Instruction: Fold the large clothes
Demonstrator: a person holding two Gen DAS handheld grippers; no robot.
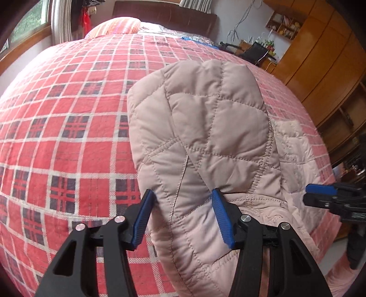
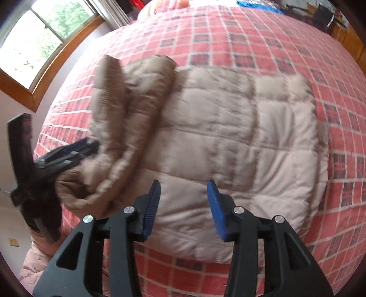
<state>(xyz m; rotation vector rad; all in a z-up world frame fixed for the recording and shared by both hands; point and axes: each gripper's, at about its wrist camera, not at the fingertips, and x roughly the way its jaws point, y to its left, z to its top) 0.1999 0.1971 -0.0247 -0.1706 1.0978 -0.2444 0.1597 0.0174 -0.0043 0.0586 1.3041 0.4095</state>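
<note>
Blue-padded fingers of the left gripper (image 1: 183, 219) stand apart, straddling a raised fold of the pink quilted jacket (image 1: 205, 137); whether the pads pinch it I cannot tell. Right of that jacket, the right gripper (image 2: 183, 210) hovers spread wide above the flat body panel, holding nothing. Judging from the 2 views, the folded-over sleeve (image 2: 128, 109) lies along the jacket's left side, so the step in hand looks like bringing this side over. To do it well, lay the fold straight along the quilting seams and press air out with the free gripper. Under the jacket lies a red plaid bedspread (image 1: 68, 114). Beyond the jacket sit a striped pillow (image 1: 116, 26), a dark headboard (image 1: 164, 12), a window (image 2: 34, 43) and a wooden wardrobe (image 1: 324, 57).
</note>
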